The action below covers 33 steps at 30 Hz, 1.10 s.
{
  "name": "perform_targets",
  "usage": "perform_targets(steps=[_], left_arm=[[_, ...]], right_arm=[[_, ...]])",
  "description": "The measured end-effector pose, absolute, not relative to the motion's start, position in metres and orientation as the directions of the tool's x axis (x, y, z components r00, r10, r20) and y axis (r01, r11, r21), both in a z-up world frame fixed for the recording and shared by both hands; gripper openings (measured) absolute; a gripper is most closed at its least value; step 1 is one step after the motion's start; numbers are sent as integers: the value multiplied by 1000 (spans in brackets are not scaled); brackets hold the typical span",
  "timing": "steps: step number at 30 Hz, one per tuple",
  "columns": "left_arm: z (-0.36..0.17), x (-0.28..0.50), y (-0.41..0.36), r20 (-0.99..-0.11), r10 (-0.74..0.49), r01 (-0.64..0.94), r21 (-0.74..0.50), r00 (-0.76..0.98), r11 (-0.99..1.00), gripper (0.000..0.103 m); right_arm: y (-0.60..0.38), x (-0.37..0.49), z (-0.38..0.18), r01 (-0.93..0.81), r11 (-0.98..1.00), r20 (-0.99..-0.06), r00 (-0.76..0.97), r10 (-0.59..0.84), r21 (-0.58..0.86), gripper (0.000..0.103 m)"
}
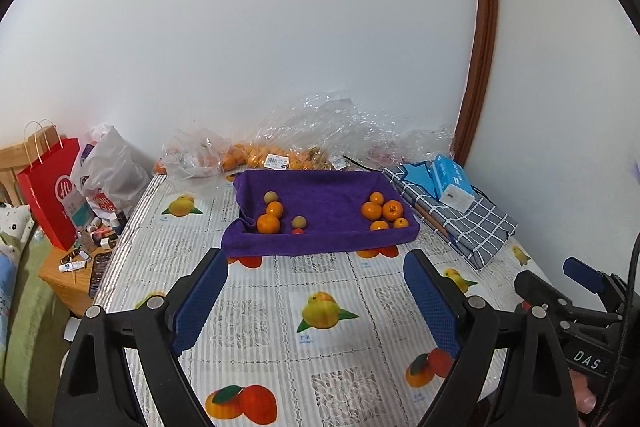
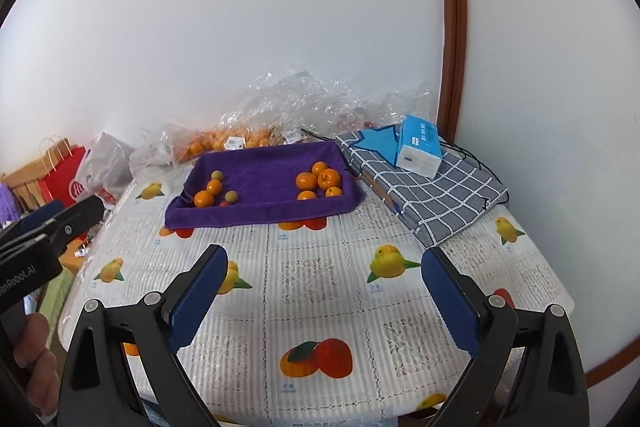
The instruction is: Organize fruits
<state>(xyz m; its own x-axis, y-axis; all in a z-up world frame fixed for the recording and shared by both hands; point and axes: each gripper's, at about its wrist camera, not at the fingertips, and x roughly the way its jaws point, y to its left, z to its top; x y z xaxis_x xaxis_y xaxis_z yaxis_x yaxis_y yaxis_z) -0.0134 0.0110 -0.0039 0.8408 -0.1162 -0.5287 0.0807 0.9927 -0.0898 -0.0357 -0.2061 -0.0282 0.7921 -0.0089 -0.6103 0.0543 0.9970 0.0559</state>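
Above the table (image 1: pixel 256 311), left tool (image 1: pixel 316 301) wide and empty, right tool (image 2: pixel 324 301) likewise, oranges (image 1: pixel 382 213) in purple tray (image 1: pixel 324 235)

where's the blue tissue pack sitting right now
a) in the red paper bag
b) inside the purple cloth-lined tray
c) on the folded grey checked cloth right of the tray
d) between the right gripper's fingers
c: the blue tissue pack lies on the folded grey checked cloth, right of the purple tray, which holds only fruit.
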Motion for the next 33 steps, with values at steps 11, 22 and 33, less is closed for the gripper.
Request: perform_targets(steps=[11, 22, 33], left_arm=[[2, -22, 3, -519, -112, 87, -74, 847, 994, 90], [3, -24, 2, -516, -109, 84, -72, 850, 994, 90], [3, -25, 2, -517, -106, 81, -71, 849, 994, 90]], right_arm=[[-216, -49, -18, 71, 995, -586, 810, -20, 65, 97], [-209, -51, -16, 73, 996, -586, 810, -26, 55, 97], [-206, -53, -17, 74, 996, -588, 808, -30, 51, 97]])
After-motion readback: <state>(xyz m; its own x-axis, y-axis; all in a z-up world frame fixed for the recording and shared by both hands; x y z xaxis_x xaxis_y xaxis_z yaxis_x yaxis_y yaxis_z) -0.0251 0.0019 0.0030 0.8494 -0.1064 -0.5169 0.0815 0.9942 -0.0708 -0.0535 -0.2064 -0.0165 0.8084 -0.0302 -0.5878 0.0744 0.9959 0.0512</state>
